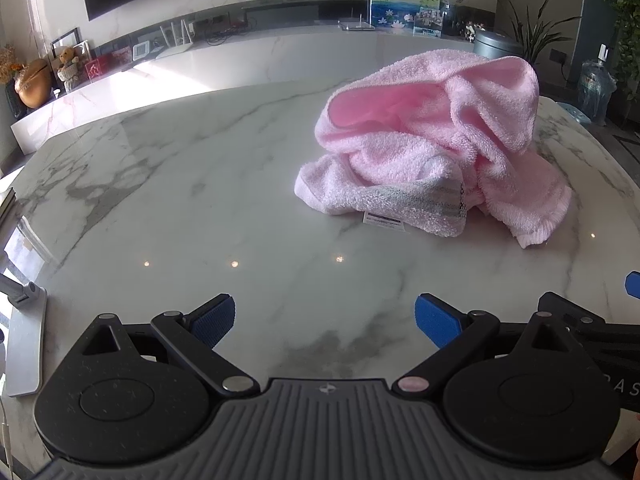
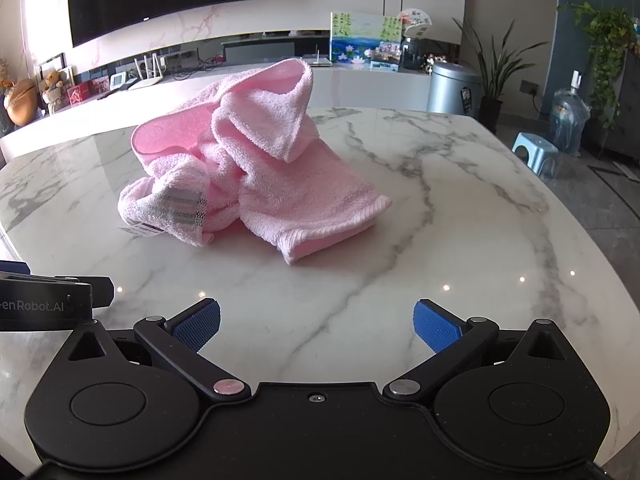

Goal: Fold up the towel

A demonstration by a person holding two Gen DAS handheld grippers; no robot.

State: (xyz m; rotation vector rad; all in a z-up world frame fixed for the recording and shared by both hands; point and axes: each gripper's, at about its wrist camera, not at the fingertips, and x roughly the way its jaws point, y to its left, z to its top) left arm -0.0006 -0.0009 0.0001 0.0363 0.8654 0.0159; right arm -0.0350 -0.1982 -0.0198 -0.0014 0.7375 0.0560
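While the pink towel (image 1: pixel 436 144) lies crumpled, unfolded, on the marble table (image 1: pixel 180 200), left gripper (image 1: pixel 324 322) and right gripper (image 2: pixel 316 326) wait short of it, fingers spread, empty.

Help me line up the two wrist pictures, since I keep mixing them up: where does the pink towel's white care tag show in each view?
Left wrist view: the care tag lies flat on the marble table, right of centre, under the pink towel's striped near edge.
Right wrist view: the care tag sits left of centre, at the pink towel's near-left corner.
Shared landmark: the lily-pond painting behind the table.
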